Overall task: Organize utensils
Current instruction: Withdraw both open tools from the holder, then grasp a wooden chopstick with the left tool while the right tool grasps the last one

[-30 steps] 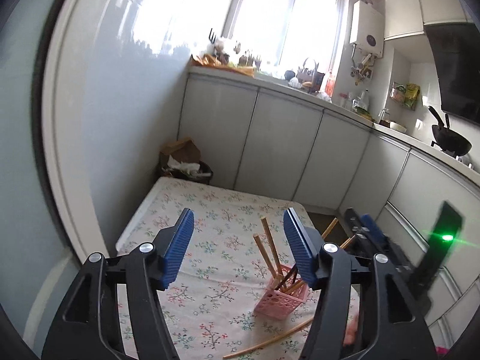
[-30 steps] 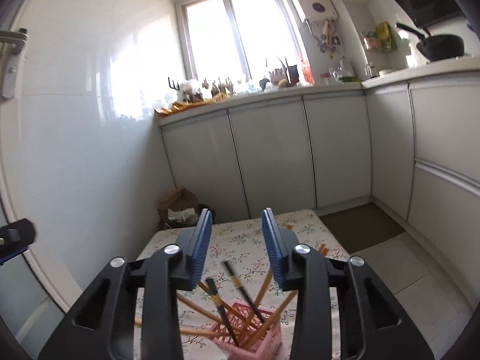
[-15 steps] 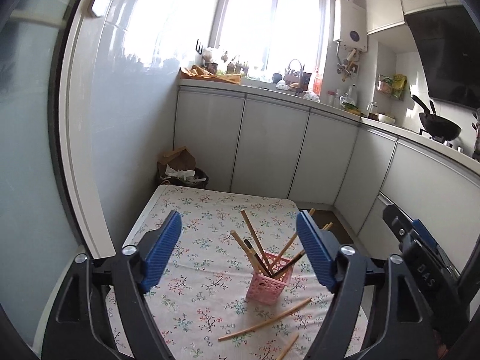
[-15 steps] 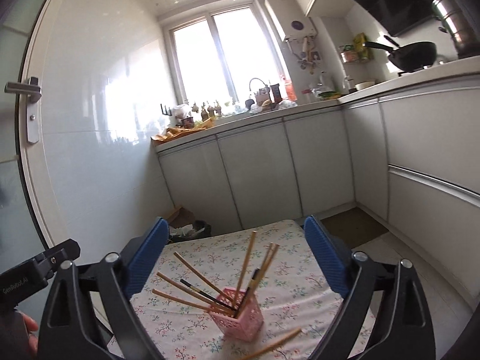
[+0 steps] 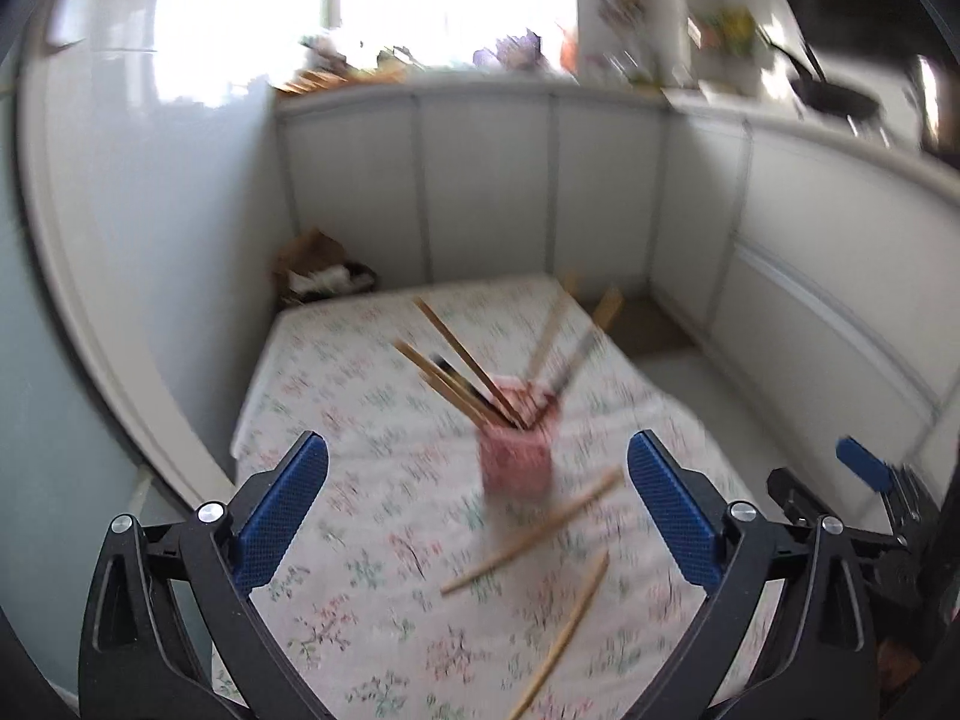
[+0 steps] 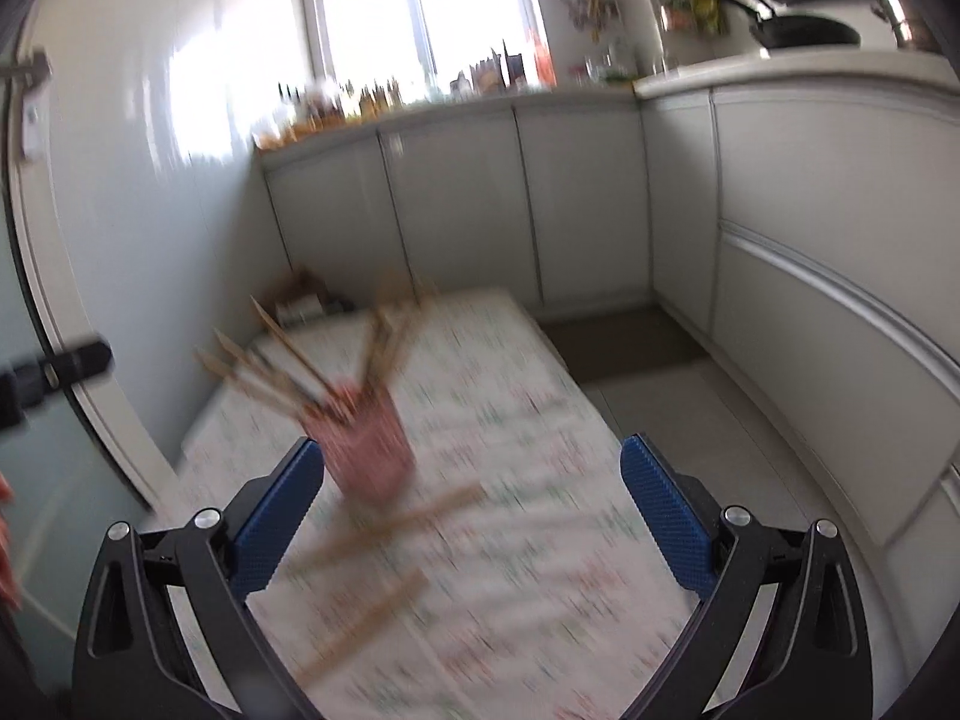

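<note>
The left gripper (image 5: 477, 501) and right gripper (image 6: 471, 501) are both opening wide, holding nothing. Ahead stands the pink basket (image 5: 516, 463) of chopsticks (image 5: 462, 369) on a floral tablecloth (image 5: 372, 516); two loose chopsticks (image 5: 531, 540) lie just before it, white cabinets (image 5: 486, 180) behind.

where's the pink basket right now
The pink basket stands on the floral tablecloth mid-frame in the left wrist view, just beyond two loose chopsticks.
</note>
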A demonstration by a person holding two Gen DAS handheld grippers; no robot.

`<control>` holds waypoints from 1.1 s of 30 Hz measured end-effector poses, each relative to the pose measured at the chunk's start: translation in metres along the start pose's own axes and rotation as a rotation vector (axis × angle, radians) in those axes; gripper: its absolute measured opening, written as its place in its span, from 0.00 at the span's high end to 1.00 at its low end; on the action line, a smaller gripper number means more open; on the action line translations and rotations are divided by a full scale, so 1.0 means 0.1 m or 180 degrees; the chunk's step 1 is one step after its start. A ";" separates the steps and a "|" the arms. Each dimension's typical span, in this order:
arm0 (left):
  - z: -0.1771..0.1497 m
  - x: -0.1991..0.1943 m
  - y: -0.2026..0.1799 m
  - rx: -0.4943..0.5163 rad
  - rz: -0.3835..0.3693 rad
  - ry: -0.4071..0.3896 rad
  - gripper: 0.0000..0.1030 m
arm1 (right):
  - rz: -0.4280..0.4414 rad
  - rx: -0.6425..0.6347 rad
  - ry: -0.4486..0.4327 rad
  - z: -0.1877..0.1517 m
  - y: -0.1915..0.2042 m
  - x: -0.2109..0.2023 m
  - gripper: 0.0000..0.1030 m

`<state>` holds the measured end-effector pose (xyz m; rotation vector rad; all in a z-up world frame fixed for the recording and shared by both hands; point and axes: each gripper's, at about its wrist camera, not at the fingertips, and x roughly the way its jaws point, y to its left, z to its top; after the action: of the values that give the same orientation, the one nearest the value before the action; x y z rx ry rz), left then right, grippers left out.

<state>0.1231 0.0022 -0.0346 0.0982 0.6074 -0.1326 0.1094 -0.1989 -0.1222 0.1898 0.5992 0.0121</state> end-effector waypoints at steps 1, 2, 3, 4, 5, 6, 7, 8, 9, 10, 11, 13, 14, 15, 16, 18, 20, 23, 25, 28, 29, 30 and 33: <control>-0.03 0.07 -0.07 0.0097 -0.0053 0.0101 0.07 | -0.0043 -0.0008 0.0145 -0.13 -0.08 0.07 0.06; -0.06 0.16 -0.16 0.0221 -0.0112 0.0230 0.07 | -0.0070 0.0003 0.0248 -0.22 -0.14 0.12 0.06; -0.09 0.25 -0.23 0.0330 -0.0176 0.0350 0.07 | -0.0094 0.0018 0.0355 -0.31 -0.19 0.18 0.06; -0.15 0.40 -0.33 0.0493 -0.0264 0.0529 0.07 | -0.0131 0.0028 0.0521 -0.41 -0.26 0.27 0.06; -0.18 0.50 -0.38 0.0581 -0.0298 0.0631 0.07 | -0.0142 0.0049 0.0669 -0.47 -0.29 0.35 0.06; -0.22 0.62 -0.46 0.0676 -0.0357 0.0757 0.07 | -0.0112 0.0135 0.0890 -0.51 -0.34 0.45 0.06; -0.25 0.73 -0.53 0.0757 -0.0449 0.0884 0.07 | -0.0060 0.0209 0.1022 -0.53 -0.37 0.51 0.06; -0.29 0.91 -0.64 0.0872 -0.0583 0.1066 0.07 | 0.0024 0.0301 0.1155 -0.55 -0.41 0.57 0.06; -0.31 1.06 -0.73 0.0996 -0.0653 0.1217 0.07 | 0.0079 0.0389 0.1223 -0.58 -0.44 0.60 0.06; -0.34 1.16 -0.82 0.1102 -0.0667 0.1311 0.07 | 0.0108 0.0494 0.1237 -0.59 -0.47 0.61 0.06; -0.36 1.34 -0.94 0.1297 -0.0676 0.1438 0.07 | 0.0116 0.0544 0.1228 -0.60 -0.49 0.60 0.06; -0.39 1.62 -1.14 0.1640 -0.0667 0.1594 0.07 | 0.0106 0.0580 0.1218 -0.60 -0.53 0.61 0.06; -0.41 1.74 -1.23 0.1754 -0.0652 0.1664 0.09 | 0.0096 0.0602 0.1218 -0.60 -0.55 0.61 0.06; -0.44 1.86 -1.29 0.1853 -0.0648 0.1743 0.13 | 0.0092 0.0629 0.1224 -0.61 -0.58 0.62 0.06; -0.45 2.03 -1.37 0.1950 -0.0650 0.1839 0.15 | 0.0095 0.0677 0.1252 -0.61 -0.63 0.64 0.06; -0.47 2.27 -1.45 0.2037 -0.0638 0.1944 0.22 | 0.0109 0.0757 0.1331 -0.62 -0.69 0.68 0.06; -0.44 2.50 -1.49 0.2031 -0.0571 0.2029 0.32 | 0.0122 0.0879 0.1413 -0.63 -0.76 0.72 0.06; -0.37 2.76 -1.50 0.1921 -0.0567 0.2135 0.35 | 0.0176 0.1084 0.1485 -0.63 -0.89 0.75 0.06; -0.36 2.89 -1.53 0.1930 -0.0520 0.2179 0.35 | 0.0220 0.1205 0.1495 -0.62 -0.95 0.77 0.06; -0.38 3.07 -1.55 0.1973 -0.0515 0.2337 0.39 | 0.0256 0.1288 0.1487 -0.61 -0.97 0.77 0.06; -0.40 3.13 -1.55 0.1981 -0.0524 0.2409 0.37 | 0.0274 0.1296 0.1493 -0.61 -0.97 0.77 0.06; -0.37 3.17 -1.53 0.1922 -0.0548 0.2425 0.36 | 0.0290 0.1294 0.1504 -0.61 -0.97 0.77 0.06; -0.33 3.28 -1.41 0.1688 -0.0679 0.2567 0.38 | 0.0293 0.1256 0.1527 -0.61 -0.95 0.79 0.06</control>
<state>0.3494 -0.1641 -0.2570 0.6214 1.3781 -0.4719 0.1363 -0.2763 -0.2325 0.6083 1.0693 0.0290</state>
